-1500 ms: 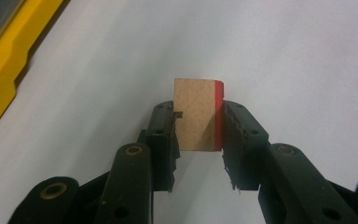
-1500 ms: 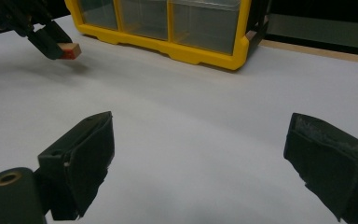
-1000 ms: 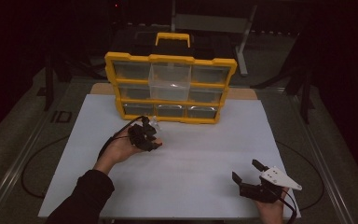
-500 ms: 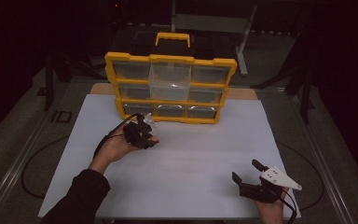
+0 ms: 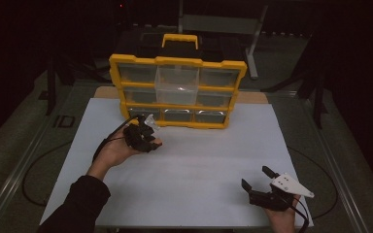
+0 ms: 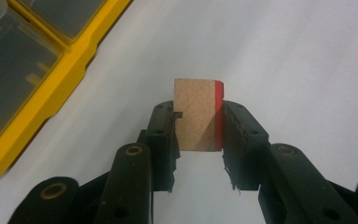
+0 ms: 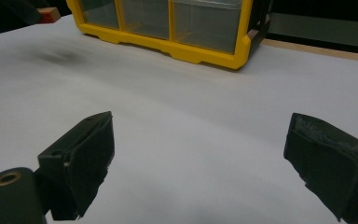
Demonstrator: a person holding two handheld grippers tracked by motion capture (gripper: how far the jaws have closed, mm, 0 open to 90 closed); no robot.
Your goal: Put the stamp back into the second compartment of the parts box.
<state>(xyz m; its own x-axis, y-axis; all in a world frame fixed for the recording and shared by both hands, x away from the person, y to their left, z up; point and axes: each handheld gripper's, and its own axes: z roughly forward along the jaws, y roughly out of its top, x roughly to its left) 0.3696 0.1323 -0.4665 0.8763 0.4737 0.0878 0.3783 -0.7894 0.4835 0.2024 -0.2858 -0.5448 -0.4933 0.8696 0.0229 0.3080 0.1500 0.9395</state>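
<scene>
A small wooden block [image 6: 196, 114] with one red face is clamped between the jaws of my left gripper [image 6: 199, 123], held above the white sheet. In the high view that left gripper [image 5: 144, 133] hovers just in front of the bottom left drawers of the yellow organizer [image 5: 178, 92]. A middle clear drawer [image 5: 177, 86] of the organizer stands pulled out. My right gripper [image 5: 262, 177] rests near the table's front right with its jaws wide apart and nothing between them; in its own view the right gripper [image 7: 200, 158] faces the organizer [image 7: 168, 28] across bare sheet.
The white sheet [image 5: 194, 165] covers the table between the organizer and the front edge. A black cable [image 5: 104, 143] trails from the left gripper. Dark stands and a frame rise behind the organizer.
My left hand has lifted a little and drifted left, closer to the organizer's lower left corner, still gripping the block. The right gripper has kept still.
</scene>
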